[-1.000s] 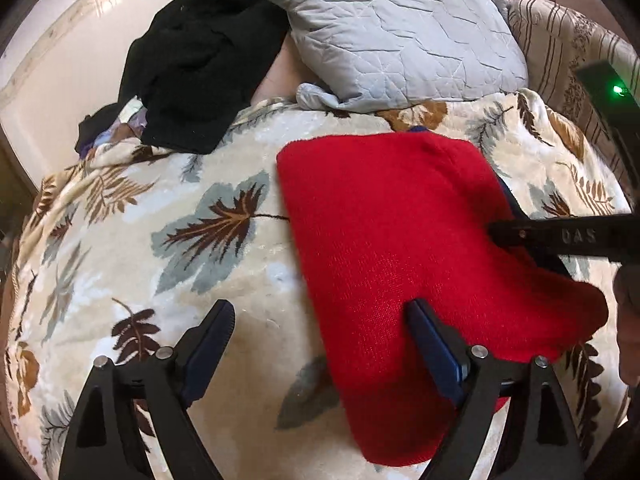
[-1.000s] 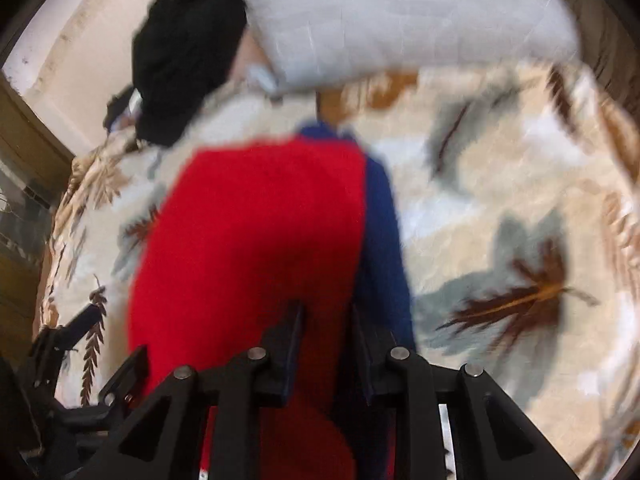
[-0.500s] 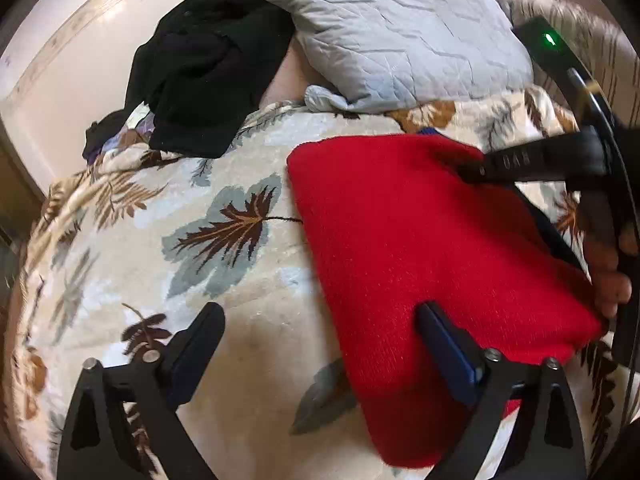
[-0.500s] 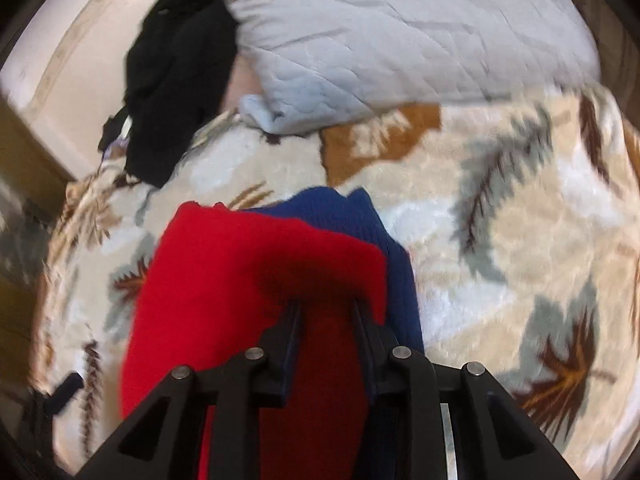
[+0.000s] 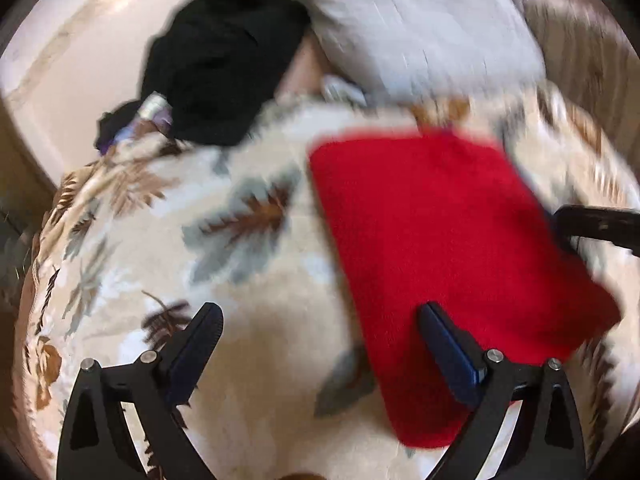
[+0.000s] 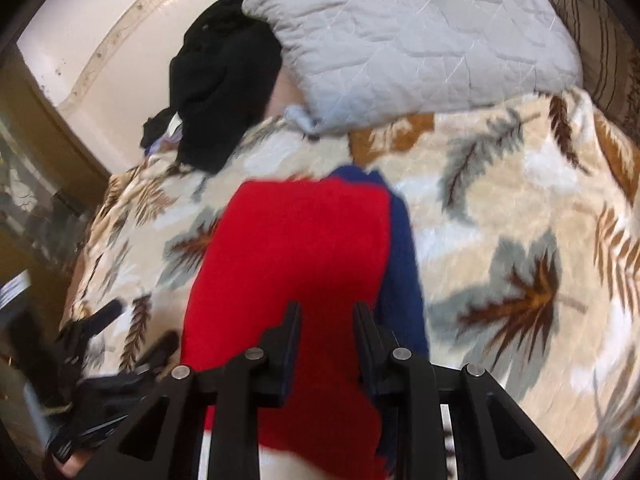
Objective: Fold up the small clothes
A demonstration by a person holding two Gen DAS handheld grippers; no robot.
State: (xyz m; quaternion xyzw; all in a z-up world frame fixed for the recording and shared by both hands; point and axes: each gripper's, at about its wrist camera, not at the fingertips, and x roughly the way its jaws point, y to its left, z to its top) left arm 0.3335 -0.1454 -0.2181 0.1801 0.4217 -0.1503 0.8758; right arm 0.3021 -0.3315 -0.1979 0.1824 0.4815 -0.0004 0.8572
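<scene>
In the left wrist view, which is smeared by motion, the left tongs (image 5: 320, 312) stand wide apart, their jaws having just been opening, and they grip nothing. Between the jaws we see bare blanket and the near left edge of the red knitted garment (image 5: 440, 240). One jaw hangs over the cream fleece blanket with brown and grey leaf print (image 5: 248, 340), the other over the red knit. The garment lies flat as a folded rectangle on the blanket, right of the middle, with a thin dark blue edge showing along its right side. One black finger of the right tongs (image 5: 592, 222) reaches in from the right edge at that side of the garment. Beyond, at the head of the bed, a grey quilted pillow (image 5: 420, 32) lies beside a crumpled black cloth heap (image 5: 224, 60).

In the right wrist view, the right tongs (image 6: 328, 312) are nearly closed, with only a narrow gap. The red knit fills that gap, but we cannot tell whether the pads pinch it or merely hang above it. A dark blue layer (image 6: 400, 260) sticks out from under the red one along its right side and far corner. The left tongs show blurred at the lower left, just beside the garment's left edge.
</scene>
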